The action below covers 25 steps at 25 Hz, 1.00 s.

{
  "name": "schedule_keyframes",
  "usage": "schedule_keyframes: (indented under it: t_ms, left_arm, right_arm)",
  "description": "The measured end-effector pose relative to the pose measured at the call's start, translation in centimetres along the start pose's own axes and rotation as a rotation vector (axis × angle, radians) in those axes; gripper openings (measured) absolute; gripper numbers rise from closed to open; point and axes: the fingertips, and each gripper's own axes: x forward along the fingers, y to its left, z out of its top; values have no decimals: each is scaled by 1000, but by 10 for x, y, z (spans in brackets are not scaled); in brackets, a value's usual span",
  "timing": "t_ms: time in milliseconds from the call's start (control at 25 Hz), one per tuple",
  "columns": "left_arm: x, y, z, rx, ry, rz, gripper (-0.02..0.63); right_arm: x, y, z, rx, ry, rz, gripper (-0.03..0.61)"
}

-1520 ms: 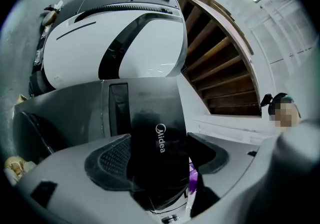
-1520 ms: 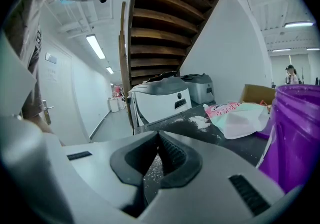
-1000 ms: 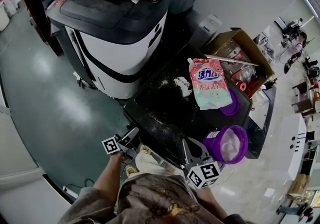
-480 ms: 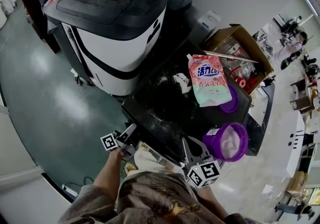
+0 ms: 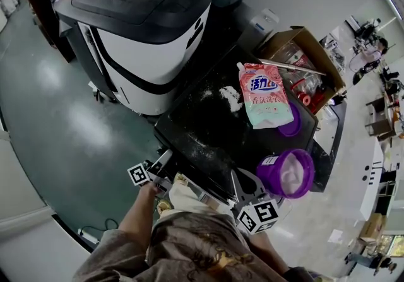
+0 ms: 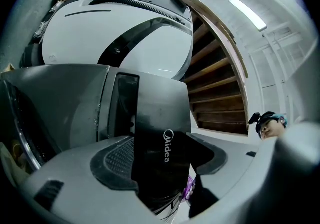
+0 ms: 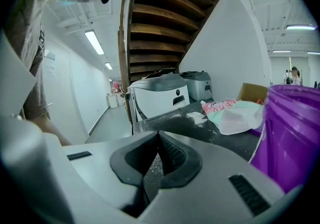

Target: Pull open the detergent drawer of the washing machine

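Note:
The washing machine [image 5: 208, 129] has a black top dusted with powder and stands in front of me. Its dark detergent drawer front [image 6: 161, 118], printed with a Midea logo, sits in the grey upper front panel [image 6: 65, 102]. At the machine's front left corner, my left gripper [image 5: 165, 159] [image 6: 162, 155] has this drawer front between its wide jaws, which are closing. I cannot see the pads pressing on it. My right gripper [image 5: 243, 181] [image 7: 159, 138] hovers over the front edge of the top, shut and empty.
A purple cup [image 5: 287, 173] [image 7: 295, 138] holding white powder stands close to the right of the right gripper. A detergent bag [image 5: 264, 94], spilled powder [image 5: 230, 98] and a purple lid [image 5: 291, 128] lie on the top. A cardboard box [image 5: 303, 53] and a white-and-black machine [image 5: 151, 41] stand behind.
The left gripper has turned slightly at the machine's front left corner. The right gripper and the things on the top have not moved.

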Motion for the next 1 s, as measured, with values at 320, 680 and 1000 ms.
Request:
schedule_keyframes:
  t_ms: [320, 680, 1000]
  left_arm:
    - [-7, -3, -1, -19, -7, -1, 321]
    - [-21, -8, -1, -15, -5, 13, 321]
    - [-42, -17, -3, -16, -6, -1, 318]
  right_arm:
    - [-2, 8, -2, -1, 4, -2, 3]
    - [-2, 27, -3, -7, 3, 8, 3]
    - [-8, 44, -7, -13, 8, 13, 3]
